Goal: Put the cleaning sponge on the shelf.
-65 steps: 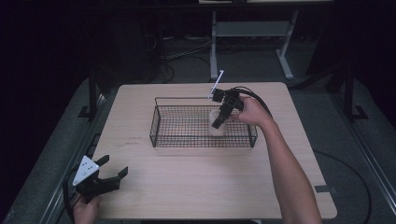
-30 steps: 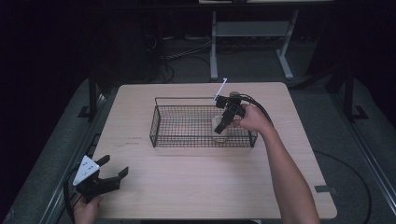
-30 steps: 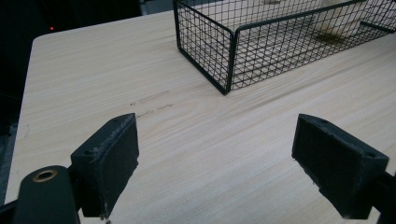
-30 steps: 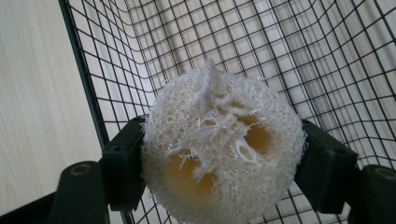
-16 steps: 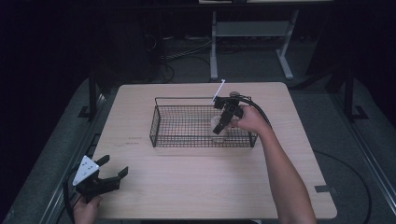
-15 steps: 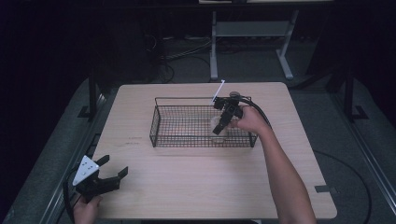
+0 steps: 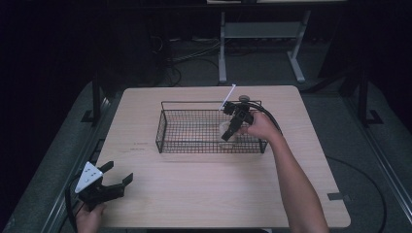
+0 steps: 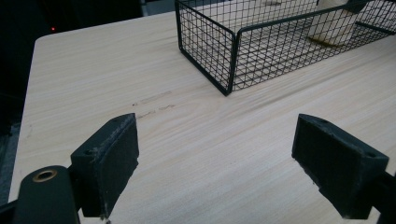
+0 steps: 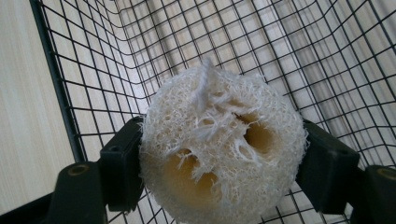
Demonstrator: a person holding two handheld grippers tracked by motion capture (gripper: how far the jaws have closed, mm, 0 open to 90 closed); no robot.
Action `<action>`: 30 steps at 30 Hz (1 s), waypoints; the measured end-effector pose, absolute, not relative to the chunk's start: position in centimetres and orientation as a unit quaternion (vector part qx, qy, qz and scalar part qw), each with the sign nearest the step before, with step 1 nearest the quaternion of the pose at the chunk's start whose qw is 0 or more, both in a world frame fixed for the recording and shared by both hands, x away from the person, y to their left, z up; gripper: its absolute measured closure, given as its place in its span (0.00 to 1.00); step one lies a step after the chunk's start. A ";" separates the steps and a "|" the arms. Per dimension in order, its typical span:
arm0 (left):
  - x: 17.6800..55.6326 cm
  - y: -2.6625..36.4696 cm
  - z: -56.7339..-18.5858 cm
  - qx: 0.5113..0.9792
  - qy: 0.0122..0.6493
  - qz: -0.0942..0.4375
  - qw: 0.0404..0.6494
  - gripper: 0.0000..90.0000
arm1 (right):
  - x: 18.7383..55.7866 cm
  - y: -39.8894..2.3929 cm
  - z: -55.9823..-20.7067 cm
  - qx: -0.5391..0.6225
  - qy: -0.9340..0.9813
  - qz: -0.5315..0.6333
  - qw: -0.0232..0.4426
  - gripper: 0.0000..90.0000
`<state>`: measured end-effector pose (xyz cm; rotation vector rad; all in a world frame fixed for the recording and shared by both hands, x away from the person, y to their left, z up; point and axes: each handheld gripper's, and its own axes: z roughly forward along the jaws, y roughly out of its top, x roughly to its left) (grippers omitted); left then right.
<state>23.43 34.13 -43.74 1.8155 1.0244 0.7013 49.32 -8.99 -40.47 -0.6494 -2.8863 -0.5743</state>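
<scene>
A black wire basket (image 7: 165, 127) stands at the middle of the wooden table. My right gripper (image 7: 229, 132) reaches down into its right part, shut on a pale round loofah sponge (image 9: 219, 149) that sits between both jaws. The sponge (image 7: 227, 131) looks off-white and fibrous, with yellowish holes. My left gripper (image 7: 112, 183) rests at the table's near left corner, open, nothing between its pads (image 8: 109, 161). In the left gripper view the basket (image 8: 224, 51) lies ahead with the sponge (image 8: 334, 25) at its far end.
The tabletop (image 7: 204, 189) is light wood with faint marks (image 8: 154, 103) ahead of the left gripper. A cable (image 7: 265, 115) trails from the right gripper over the basket's rim. A white metal stand (image 7: 262, 34) is on the dark floor beyond the table.
The right gripper with the sponge has stayed inside the basket's right part, shifting slightly toward its front wall. The left gripper has not moved.
</scene>
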 end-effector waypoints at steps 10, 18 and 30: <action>23.4 34.1 -43.7 0.735 0.415 0.285 0.455 0.15 | 49.3 -8.9 -40.5 -0.217 -0.956 -0.191 0.060 0.25; 23.5 34.0 -43.7 0.737 0.415 0.284 0.452 0.15 | 49.2 -9.2 -39.9 -0.218 -0.954 -0.201 0.053 0.22; 23.5 33.8 -43.7 0.737 0.414 0.284 0.452 0.15 | 48.9 -9.8 -38.7 -0.218 -0.951 -0.215 0.045 0.20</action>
